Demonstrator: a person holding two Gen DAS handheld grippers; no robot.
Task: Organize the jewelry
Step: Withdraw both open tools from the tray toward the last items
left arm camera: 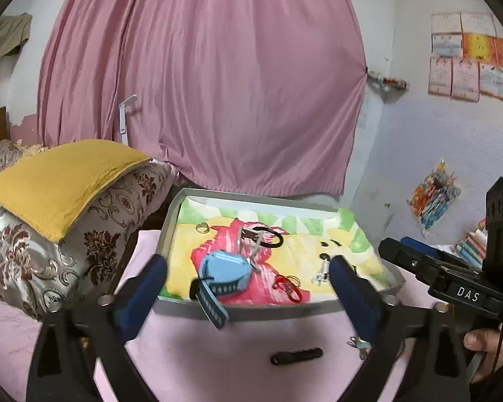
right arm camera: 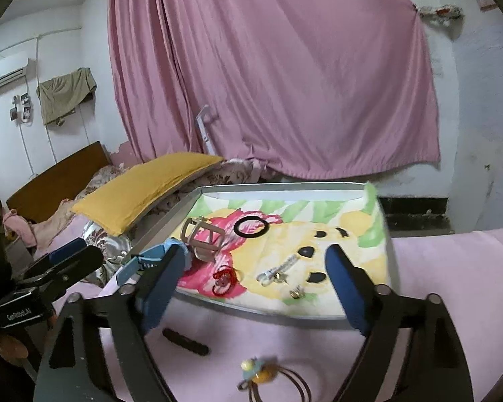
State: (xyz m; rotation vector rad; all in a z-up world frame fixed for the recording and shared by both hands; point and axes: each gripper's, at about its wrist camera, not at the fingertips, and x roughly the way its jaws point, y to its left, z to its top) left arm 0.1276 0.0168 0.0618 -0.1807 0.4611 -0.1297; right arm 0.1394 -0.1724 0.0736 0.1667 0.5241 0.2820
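Note:
A grey tray (left arm camera: 171, 221) lined with a bright cloth sits on the pink bedsheet. In it lie a blue watch (left arm camera: 223, 269), a black hair tie (left arm camera: 268, 236), a small ring (left arm camera: 202, 227), a red loop (left arm camera: 288, 286) and a silver piece (left arm camera: 322, 273). The right wrist view also shows a beige hair claw (right arm camera: 203, 238) in the tray (right arm camera: 285, 186). On the sheet before the tray lie a black hair clip (right arm camera: 184, 336) and a charm hair tie (right arm camera: 256, 370). My left gripper (left arm camera: 248, 298) and right gripper (right arm camera: 255, 288) both stand open over the tray's near edge, holding nothing.
A yellow pillow (left arm camera: 63, 181) on a patterned cushion (left arm camera: 33, 261) lies left of the tray. A pink curtain (left arm camera: 201, 77) hangs behind it. A hand (left arm camera: 483, 341) grips the right gripper's handle. Books (left arm camera: 469, 251) lie at the far right.

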